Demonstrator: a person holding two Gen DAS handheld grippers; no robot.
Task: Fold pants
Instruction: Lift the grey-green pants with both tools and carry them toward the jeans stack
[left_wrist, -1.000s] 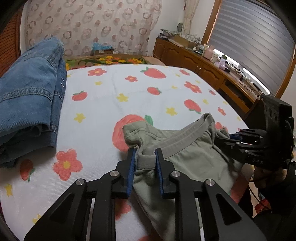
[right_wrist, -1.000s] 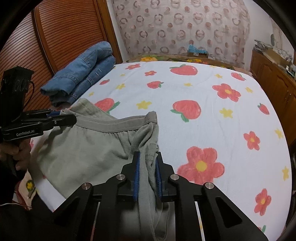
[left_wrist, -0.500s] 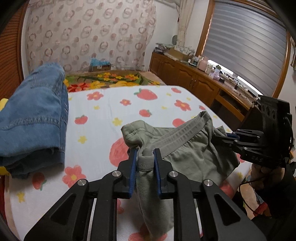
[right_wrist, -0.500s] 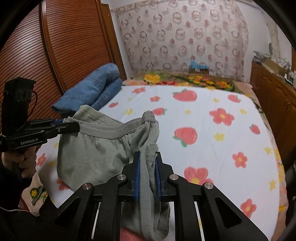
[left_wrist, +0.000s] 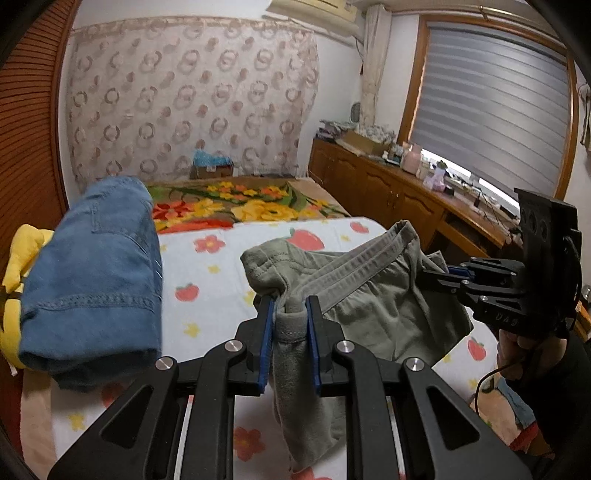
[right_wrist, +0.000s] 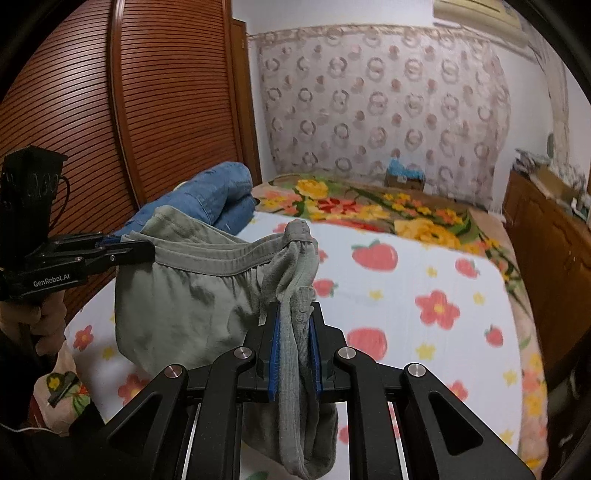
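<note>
Item: grey-green pants (left_wrist: 373, 306), soft knit, ribbed elastic waistband (right_wrist: 218, 256). Held off the bed, stretched by the waistband between the two grippers; the body hangs in a slack pouch below the band, and bunched cloth trails down past each set of jaws. In the left wrist view the garment fills the centre and runs toward 3 o'clock; in the right wrist view it runs from the centre toward 9 o'clock.

Left gripper (left_wrist: 290, 314): jaws narrow, blue pads (left_wrist: 266, 336) pressed on a gathered end of the waistband. Seen also at 9 o'clock in the right wrist view, black, lettered, with a hand (right_wrist: 44, 314) under it.

Right gripper (right_wrist: 295, 325): jaws narrow, clamped on a vertical fold of the same cloth at the other end of the band. Seen at 3 o'clock in the left wrist view, a hand (left_wrist: 524, 347) on its grip.

Bed sheet (left_wrist: 221, 280): white, printed with strawberries and flowers, beneath the garment.

Folded blue jeans (left_wrist: 92, 273): stacked on the sheet at 9 o'clock of the pants in the left wrist view, well apart from them. A yellow soft item (left_wrist: 14, 280) lies just beyond the jeans at the frame edge.

Floral blanket (right_wrist: 388, 210): at the far end of the bed, 12 o'clock.

Wooden cabinet (left_wrist: 388, 192): along the wall at 2 o'clock, top cluttered, under a window blind (left_wrist: 491, 107).

Slatted wooden door (right_wrist: 147, 110): at 10 o'clock in the right wrist view.
</note>
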